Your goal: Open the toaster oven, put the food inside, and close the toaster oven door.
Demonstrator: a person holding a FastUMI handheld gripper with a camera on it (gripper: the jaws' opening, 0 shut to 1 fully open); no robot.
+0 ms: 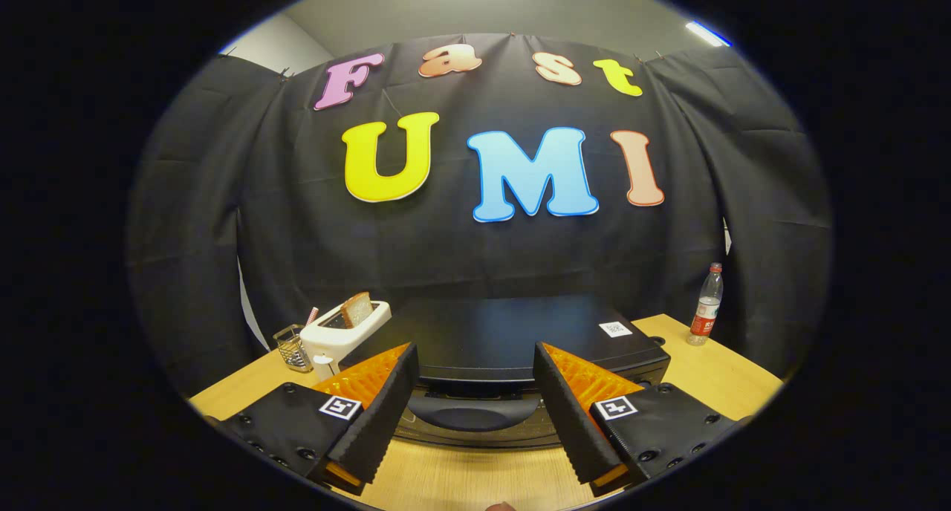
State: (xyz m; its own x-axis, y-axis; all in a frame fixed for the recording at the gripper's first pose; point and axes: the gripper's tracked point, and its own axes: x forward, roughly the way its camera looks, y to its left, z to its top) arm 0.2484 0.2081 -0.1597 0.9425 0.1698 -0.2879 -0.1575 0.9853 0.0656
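Beyond spread claw (475,362), toaster (349,331) flanks oven (520,333).

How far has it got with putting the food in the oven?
Nothing looks done yet. The toaster oven on the table has its door shut. In hand: the claw is open, its fingers either side of the door handle, not touching it. Left: opening the door, loading food, and closing it.
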